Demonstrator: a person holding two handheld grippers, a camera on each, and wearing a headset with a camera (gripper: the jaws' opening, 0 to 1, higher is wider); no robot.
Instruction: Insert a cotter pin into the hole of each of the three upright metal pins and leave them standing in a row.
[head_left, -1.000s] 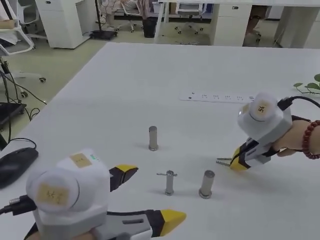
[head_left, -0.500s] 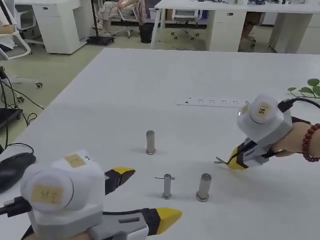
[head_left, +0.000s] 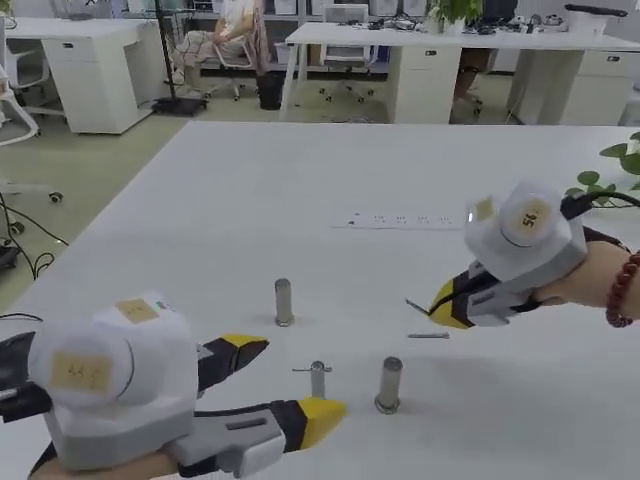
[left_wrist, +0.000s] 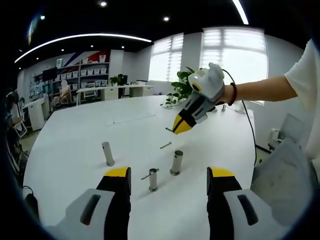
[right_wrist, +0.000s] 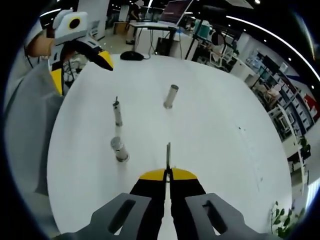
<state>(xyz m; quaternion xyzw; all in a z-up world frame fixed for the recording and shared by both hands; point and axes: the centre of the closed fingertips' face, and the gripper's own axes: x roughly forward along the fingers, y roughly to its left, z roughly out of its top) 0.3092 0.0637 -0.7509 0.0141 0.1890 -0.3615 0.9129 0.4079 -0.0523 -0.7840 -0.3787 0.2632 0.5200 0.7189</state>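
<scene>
Head view gives me the white surface (head_left: 250, 200) with three upright metal pins. The far pin (head_left: 284, 302) stands to the left and further off. The middle pin (head_left: 318, 380) and the right pin (head_left: 388, 385) stand nearer me, close beside each other. An inserted cotter pin (head_left: 303, 370) sits crosswise through the top of the middle pin; the other two look bare. My right claw (head_left: 440, 303) is raised over the surface to the right of the pins, clenched on a held cotter pin (head_left: 415, 305) that juts past its yellow tips. The right gripper view shows those jaws closed flat on it. A loose cotter pin (head_left: 428, 336) lies on the surface just below that claw, beyond the right pin. My left claw (head_left: 285, 380) hangs at the near left, jaws spread wide, gripping nothing.
</scene>
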